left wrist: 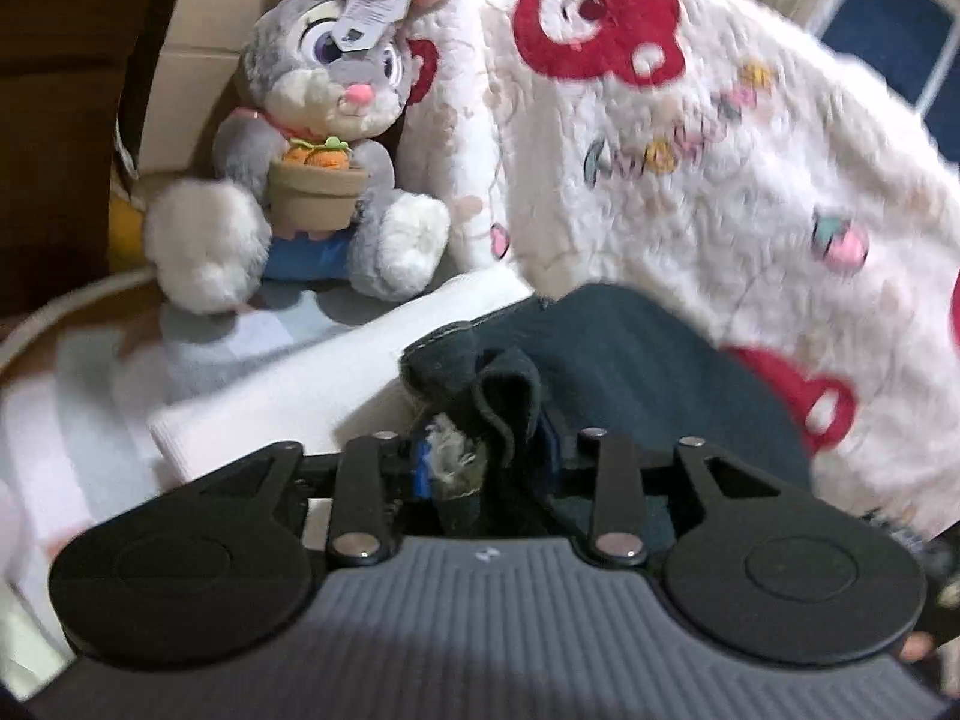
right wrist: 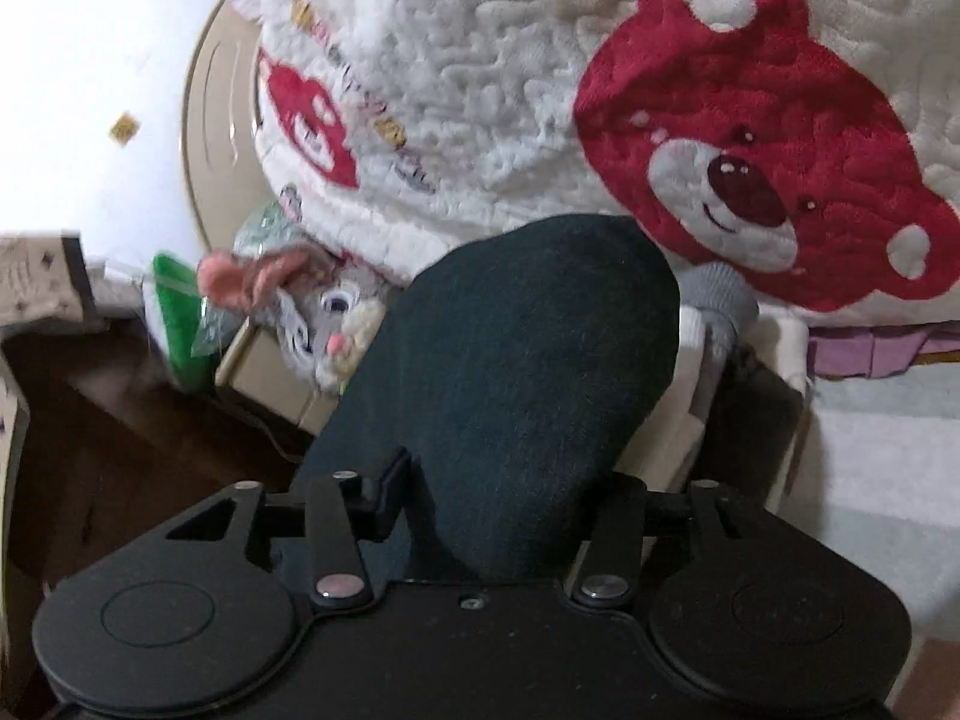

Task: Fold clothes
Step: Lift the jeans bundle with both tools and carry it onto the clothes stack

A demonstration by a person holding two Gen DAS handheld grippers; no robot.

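Pinching dark garment (left wrist: 630,360) in left tongs (left wrist: 486,468), right tongs (right wrist: 510,498) seemingly gripping it, bunny (left wrist: 312,138) clearer leftward.

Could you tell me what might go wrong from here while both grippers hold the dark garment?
The left gripper pinches only a bunched edge of the dark garment, so it might slip free. The right gripper has cloth draped over it, hiding its fingers. The plush rabbit sits close and could be knocked over.

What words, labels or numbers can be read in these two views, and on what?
None can be read.
Paper tag on the plush rabbit: print too blurred.
Pastel lettering on the white fleece blanket: smeared, unreadable.
Small mark on the left gripper body: a logo, no letters legible.
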